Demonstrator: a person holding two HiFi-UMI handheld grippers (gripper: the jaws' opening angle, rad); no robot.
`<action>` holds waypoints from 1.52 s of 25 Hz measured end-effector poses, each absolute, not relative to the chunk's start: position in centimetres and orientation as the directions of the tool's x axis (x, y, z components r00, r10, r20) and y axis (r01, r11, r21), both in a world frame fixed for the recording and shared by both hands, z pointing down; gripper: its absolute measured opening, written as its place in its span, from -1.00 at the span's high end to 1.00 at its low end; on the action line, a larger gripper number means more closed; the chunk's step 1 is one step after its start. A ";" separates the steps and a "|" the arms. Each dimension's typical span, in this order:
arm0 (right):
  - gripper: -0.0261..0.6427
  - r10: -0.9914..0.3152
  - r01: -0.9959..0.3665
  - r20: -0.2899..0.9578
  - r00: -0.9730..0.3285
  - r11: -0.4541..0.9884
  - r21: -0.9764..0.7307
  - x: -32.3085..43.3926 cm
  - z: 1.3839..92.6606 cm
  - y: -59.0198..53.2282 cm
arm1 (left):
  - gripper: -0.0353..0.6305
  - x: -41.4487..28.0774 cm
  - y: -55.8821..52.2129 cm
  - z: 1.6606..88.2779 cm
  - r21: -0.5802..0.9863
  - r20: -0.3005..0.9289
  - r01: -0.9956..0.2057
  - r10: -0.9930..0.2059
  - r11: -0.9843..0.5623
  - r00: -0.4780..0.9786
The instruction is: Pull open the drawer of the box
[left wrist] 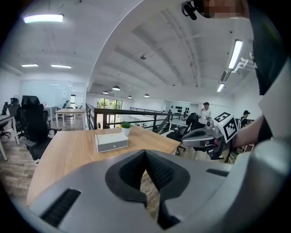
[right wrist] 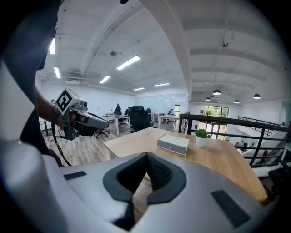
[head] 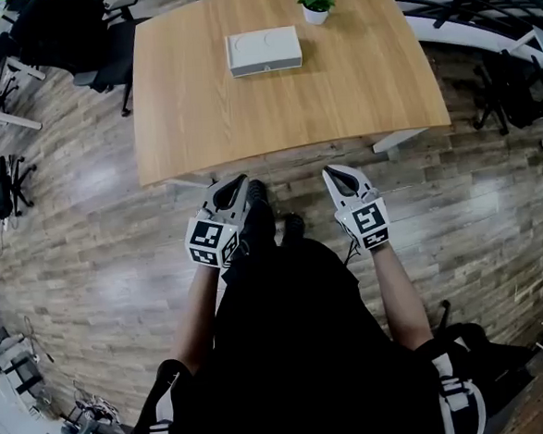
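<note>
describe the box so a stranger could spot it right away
Start at the large wooden table. Near its far edge lies a flat rectangular box, just left of a small potted plant. Unlike the upright green plant, it is low and whitish.

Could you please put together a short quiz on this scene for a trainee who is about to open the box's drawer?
1. True or false: the drawer of the box is already pulled open.
2. What shares the table with the box? A) a potted plant B) a mug C) a laptop
3. Fill in: the left gripper and the right gripper each hold ____.
Key: 1 false; 2 A; 3 nothing.
</note>
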State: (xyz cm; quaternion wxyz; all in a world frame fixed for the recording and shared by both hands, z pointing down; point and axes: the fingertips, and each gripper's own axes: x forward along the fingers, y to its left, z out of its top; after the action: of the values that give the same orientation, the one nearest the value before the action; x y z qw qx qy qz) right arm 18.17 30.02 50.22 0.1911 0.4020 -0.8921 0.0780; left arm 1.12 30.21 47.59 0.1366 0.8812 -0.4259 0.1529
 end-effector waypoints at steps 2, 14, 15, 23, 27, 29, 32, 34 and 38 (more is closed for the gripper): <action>0.85 -0.693 -0.751 0.399 -0.600 0.660 0.016 18.1 50.2 29.7 | 0.83 1.0 30.0 47.7 0.110 0.385 -0.792 -0.709 -0.601 0.591; 0.85 -0.694 -0.767 0.422 -0.584 0.642 -0.005 15.9 50.9 27.6 | 0.83 -1.8 27.9 48.7 0.131 0.394 -0.795 -0.705 -0.592 0.589; 0.85 -0.695 -0.769 0.423 -0.582 0.639 -0.008 15.7 50.9 27.3 | 0.83 -2.0 27.5 48.7 0.130 0.392 -0.794 -0.705 -0.594 0.592; 0.85 -0.699 -0.779 0.435 -0.568 0.627 -0.011 13.8 50.8 23.9 | 0.83 -4.0 23.5 48.3 0.142 0.380 -0.789 -0.703 -0.598 0.601; 0.85 -0.702 -0.780 0.435 -0.564 0.626 -0.001 12.5 50.3 22.1 | 0.83 -5.0 21.7 48.1 0.145 0.372 -0.783 -0.700 -0.605 0.610; 0.85 -0.705 -0.783 0.435 -0.560 0.622 0.000 11.9 50.2 21.3 | 0.83 -5.5 20.9 48.3 0.150 0.374 -0.779 -0.695 -0.608 0.614; 0.85 -0.709 -0.790 0.440 -0.551 0.613 -0.001 11.2 50.3 20.5 | 0.83 -6.2 19.8 48.5 0.158 0.380 -0.773 -0.685 -0.614 0.621; 0.85 -0.711 -0.794 0.444 -0.545 0.607 -0.003 10.8 50.4 20.0 | 0.83 -6.6 19.2 48.4 0.158 0.378 -0.768 -0.681 -0.620 0.628; 0.85 -0.717 -0.804 0.451 -0.532 0.595 -0.002 10.0 50.5 19.0 | 0.83 -7.4 17.9 48.4 0.159 0.379 -0.757 -0.669 -0.633 0.639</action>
State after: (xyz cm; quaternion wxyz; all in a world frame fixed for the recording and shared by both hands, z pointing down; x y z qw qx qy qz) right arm 10.02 18.98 50.53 0.2064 0.4375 -0.8689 0.1050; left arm -7.40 17.86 48.37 0.1536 0.8922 -0.3998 0.1434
